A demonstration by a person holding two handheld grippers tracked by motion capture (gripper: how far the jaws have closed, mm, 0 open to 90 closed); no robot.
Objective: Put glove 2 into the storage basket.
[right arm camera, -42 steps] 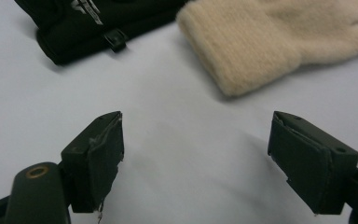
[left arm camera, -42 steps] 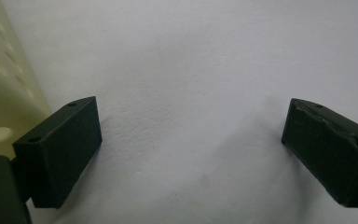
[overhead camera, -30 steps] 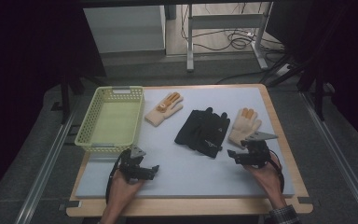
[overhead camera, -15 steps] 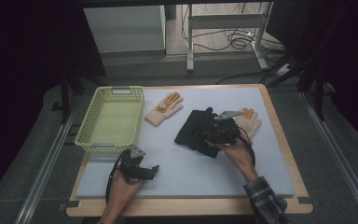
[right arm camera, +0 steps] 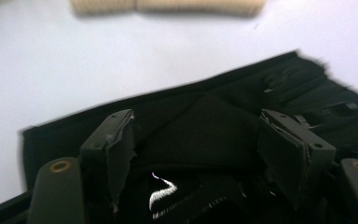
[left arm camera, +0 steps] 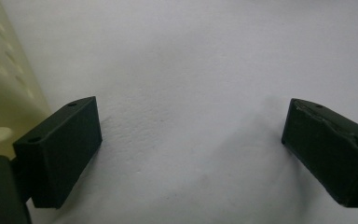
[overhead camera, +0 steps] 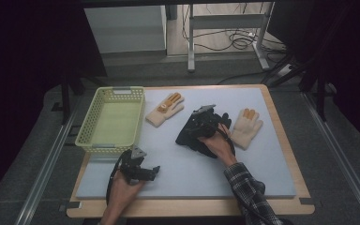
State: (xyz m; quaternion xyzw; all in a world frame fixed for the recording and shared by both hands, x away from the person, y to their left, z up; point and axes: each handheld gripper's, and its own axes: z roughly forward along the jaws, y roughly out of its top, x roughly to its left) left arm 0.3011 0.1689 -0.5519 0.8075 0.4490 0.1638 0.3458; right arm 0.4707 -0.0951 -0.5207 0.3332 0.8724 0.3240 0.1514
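Two black jaws of the right gripper stood spread apart, one on each side of a raised fold of the black gloves. They had not pinched it yet. The cloth bunched up between them, and a small white mark showed on it low down.

To do this step well, I judged the person should push the jaws down a bit, so they go around a thick fold and not just a thin edge. Then squeeze slowly. Soft cloth slips out, so a deep bite is better than a quick one. Lifting straight up would keep the other gloves from being dragged along.

The left gripper had its jaws wide apart too, with nothing between them. It rested low over the bare white mat, just beside the wall of the basket.

From above, the black gloves lay in the middle of the mat, under the right gripper. I could not tell how many black ones were in that pile. I counted two cream gloves: one between the basket and the black pile, and one just to the right of the pile. I counted one yellow-green basket, at the left, with nothing in it. I counted two grippers, one in each hand.
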